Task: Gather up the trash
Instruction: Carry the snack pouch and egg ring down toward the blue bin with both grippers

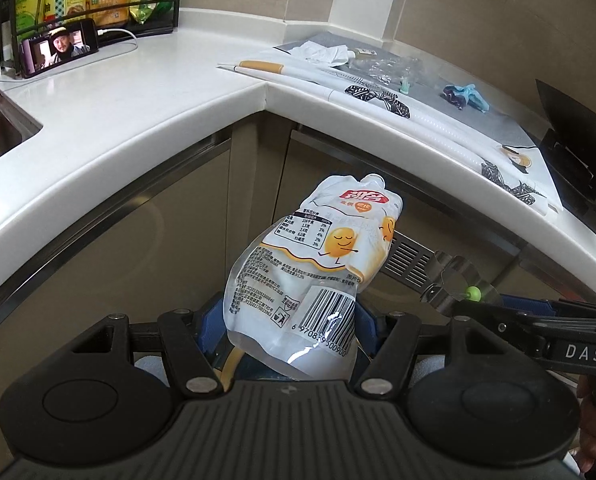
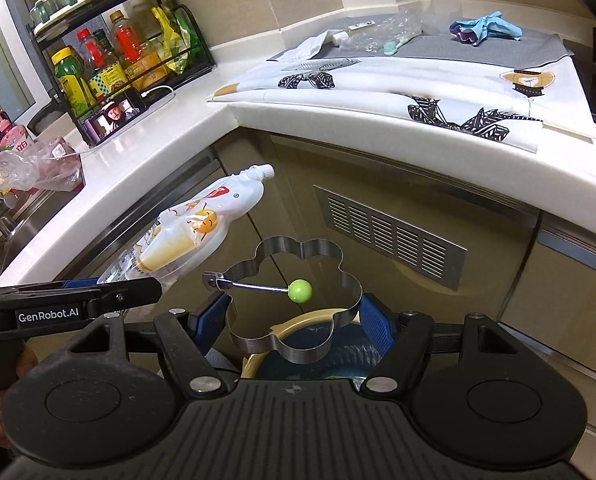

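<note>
Two grippers hang side by side below the inner corner of the white L-shaped counter, in front of the beige cabinet doors. The left gripper has its jaws clenched on the lower part of a crumpled white and yellow plastic spout pouch printed with a smiling egg figure and a barcode; the pouch stands tilted, its spout end up toward the counter edge. The right gripper has its jaws grasping a shiny flower-shaped metal egg ring with a thin wire handle tipped by a green ball; the blue pads press on its two sides. Beneath both grippers shows the round cream-coloured rim of a bin with a dark blue liner inside.

On the counter's right wing lies a white cloth with black geometric prints, and behind it, on a grey mat toward the wall, sit crumpled clear plastic wrap, white paper scraps and a bunched blue and purple rag. On the left wing, a black wire rack of bottles stands against the wall, with a lit phone leaning at its foot.
</note>
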Demonstrator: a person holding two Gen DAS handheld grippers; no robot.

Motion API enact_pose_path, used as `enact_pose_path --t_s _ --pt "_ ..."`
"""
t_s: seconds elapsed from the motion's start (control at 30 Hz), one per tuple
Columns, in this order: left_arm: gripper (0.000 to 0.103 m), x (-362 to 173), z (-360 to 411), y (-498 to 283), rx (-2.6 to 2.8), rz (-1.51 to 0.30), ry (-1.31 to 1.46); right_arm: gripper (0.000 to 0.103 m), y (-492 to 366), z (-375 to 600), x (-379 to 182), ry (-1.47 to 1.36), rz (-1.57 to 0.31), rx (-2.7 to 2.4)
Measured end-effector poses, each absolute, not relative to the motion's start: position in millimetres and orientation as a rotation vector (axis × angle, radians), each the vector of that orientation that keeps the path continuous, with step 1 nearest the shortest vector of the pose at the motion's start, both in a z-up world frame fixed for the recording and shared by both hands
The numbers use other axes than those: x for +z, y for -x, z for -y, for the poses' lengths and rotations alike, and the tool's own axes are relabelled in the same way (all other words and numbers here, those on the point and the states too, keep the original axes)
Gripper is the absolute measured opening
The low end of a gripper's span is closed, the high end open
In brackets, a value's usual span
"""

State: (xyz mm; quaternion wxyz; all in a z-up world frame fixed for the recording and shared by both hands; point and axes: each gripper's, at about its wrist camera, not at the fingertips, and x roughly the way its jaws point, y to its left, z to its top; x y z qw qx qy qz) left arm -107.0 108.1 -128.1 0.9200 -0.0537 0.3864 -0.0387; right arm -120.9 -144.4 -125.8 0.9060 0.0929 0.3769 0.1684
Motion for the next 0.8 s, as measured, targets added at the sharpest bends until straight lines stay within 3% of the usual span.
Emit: enact_pose_path --t_s 0.8 --pt "0.070 -144 -104 95 -0.074 -0.850 0.099 0.074 105 135 -143 -0.177 -0.838 0.327"
